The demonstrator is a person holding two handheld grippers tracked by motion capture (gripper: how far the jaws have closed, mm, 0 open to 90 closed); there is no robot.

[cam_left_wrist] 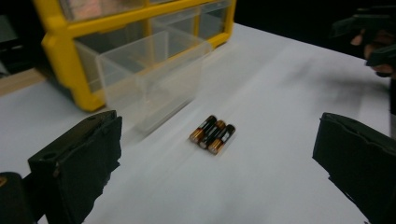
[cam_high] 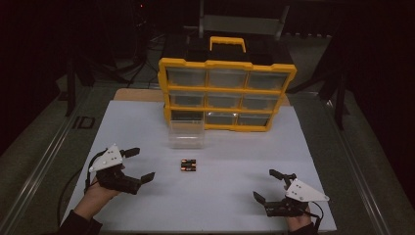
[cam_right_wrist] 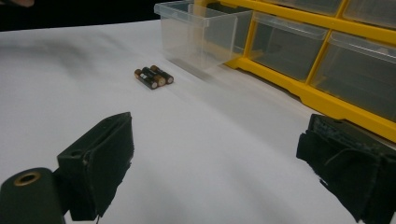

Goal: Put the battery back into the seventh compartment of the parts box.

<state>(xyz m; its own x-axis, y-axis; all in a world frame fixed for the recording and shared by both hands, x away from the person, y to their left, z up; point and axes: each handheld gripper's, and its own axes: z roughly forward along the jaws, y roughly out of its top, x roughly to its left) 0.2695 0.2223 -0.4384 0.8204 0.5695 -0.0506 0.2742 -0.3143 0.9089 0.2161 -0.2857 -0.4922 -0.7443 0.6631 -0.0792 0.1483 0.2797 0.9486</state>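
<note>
Both tools sit close to the near edge of the white table (cam_high: 147, 122), each held in a hand with its black jaws spread wide and nothing between them: the left tool (cam_high: 138, 165) toward the near left corner, the right tool (cam_high: 269, 185) toward the near right corner. Ahead of them, roughly midway between the table's side edges, three black-and-copper batteries (cam_high: 188, 165) lie side by side, touching, as one small pack. Just beyond the pack stands an empty clear plastic drawer (cam_high: 186, 133), pulled out in front of the yellow-framed organiser with clear drawers (cam_high: 227, 93) at the far edge.

From the left tool the batteries (cam_left_wrist: 212, 134) lie ahead and slightly toward the table's middle, their long axes running slantwise across its line of sight. From the right tool they (cam_right_wrist: 154, 76) are farther off, well apart from its jaws. I judge the left hand the nearer one, so it is better placed to reach in; its jaws would want to close across the batteries' short width, not along their length.
</note>
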